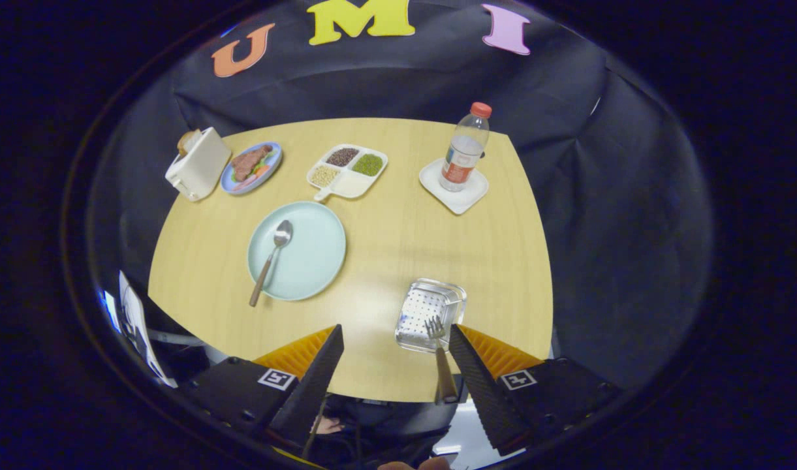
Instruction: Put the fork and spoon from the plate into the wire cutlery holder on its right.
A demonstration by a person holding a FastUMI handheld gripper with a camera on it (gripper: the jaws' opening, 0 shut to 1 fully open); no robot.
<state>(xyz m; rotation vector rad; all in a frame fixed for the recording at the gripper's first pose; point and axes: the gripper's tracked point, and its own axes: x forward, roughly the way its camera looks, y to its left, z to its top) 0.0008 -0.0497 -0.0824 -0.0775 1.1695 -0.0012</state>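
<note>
— Metal fork (439, 352) standing tines-up at the wire cutlery holder (431, 314), handle down beside the right finger, not pinched.
— And the gripper (395, 365)?
— Spread wide, holding nothing.
— Spoon (272, 260)?
— Lying on the pale green plate (320, 261), handle over the rim toward the fingers.
— Risks?
— Could tip the holder off the wooden surface's (405, 215) near edge; might skate the spoon across the glazed plate.

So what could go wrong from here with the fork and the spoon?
1. The fork stands in the holder with its handle close to one finger of the open claw; a sideways move might knock it out.
2. The spoon handle hangs over the plate rim; a push on it may flip the spoon.
</note>
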